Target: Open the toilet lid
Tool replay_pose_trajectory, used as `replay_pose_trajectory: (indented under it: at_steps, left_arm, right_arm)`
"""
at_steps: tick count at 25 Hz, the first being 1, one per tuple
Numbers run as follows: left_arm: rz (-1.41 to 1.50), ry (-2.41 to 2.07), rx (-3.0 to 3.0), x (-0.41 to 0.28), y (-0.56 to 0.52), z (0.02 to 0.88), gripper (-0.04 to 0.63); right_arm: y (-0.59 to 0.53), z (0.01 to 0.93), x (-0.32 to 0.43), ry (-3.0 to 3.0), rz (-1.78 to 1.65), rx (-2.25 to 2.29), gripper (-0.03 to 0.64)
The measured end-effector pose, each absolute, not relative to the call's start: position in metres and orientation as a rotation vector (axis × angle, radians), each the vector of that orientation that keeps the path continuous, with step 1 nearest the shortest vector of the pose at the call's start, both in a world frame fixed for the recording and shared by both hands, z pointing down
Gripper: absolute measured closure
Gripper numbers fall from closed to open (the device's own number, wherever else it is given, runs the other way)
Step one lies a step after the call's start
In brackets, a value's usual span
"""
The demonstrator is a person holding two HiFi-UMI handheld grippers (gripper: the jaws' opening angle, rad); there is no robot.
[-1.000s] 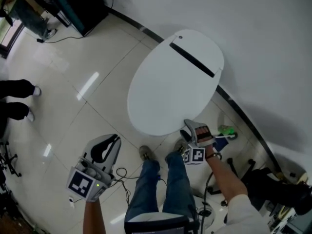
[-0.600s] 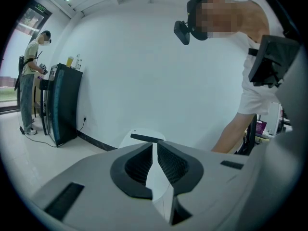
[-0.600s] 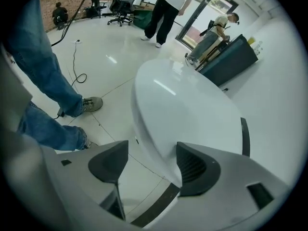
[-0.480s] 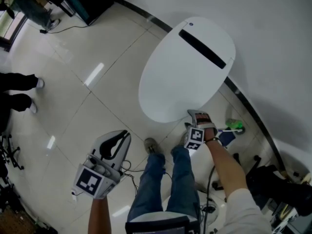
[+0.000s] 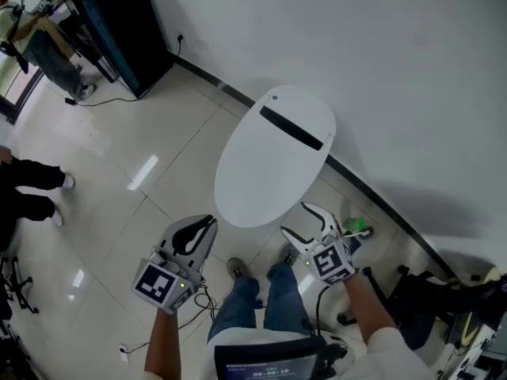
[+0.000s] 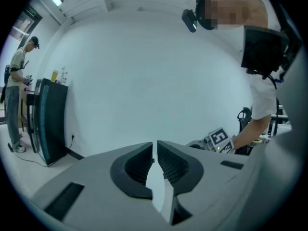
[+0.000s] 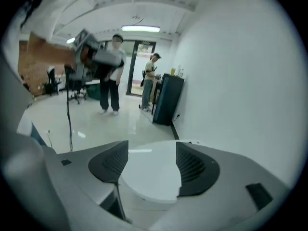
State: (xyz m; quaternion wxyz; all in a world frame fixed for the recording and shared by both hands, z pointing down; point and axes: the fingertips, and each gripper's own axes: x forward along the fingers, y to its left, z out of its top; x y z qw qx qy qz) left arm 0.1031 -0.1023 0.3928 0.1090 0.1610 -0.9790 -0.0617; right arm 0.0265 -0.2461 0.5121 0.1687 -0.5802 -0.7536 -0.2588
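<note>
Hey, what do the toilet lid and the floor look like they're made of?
Toilet lid: probably moulded plastic, plain white with a smooth, soft satin surface and thin rounded edge. It could also be a glazed material, the look leaves that open.
Floor: glossy light tiles, likely ceramic or polished stone, going by the straight grout lines and the bright streaks of reflected light.

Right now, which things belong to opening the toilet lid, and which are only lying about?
For the job: toilet lid, right hand-held gripper, left hand-held gripper.
Lying about: green item, black cabinet.
</note>
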Motion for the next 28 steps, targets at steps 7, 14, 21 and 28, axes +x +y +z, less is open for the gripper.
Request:
replay_pose_trajectory:
  at_steps: [7,14,21,28]
  left_arm:
    - [-0.159,-2.943,0.682,0.085,-0.138,0.298,0.572]
    - [-0.123,-2.88,0.82,0.056,-0.178,0.293,0.571]
    - [-0.114,-2.861,0.801,0.055,-0.184,0.31,0.572]
    - [-0.139,-2.865,0.788,0.061,-0.182,0.31,0.595]
  right_arm:
    - [-0.283,0.332,0.027,-2.303,-0.229,-1.719,0.304]
    - [-0.311,0.326,0.017,-2.341,-0.152,-1.632,0.305]
    - [-0.324,0.329,0.021,-2.369,-0.162,-1.597,0.304]
    - [-0.325,0.329,0.025,-2.38,-0.139,-1.6,0.305]
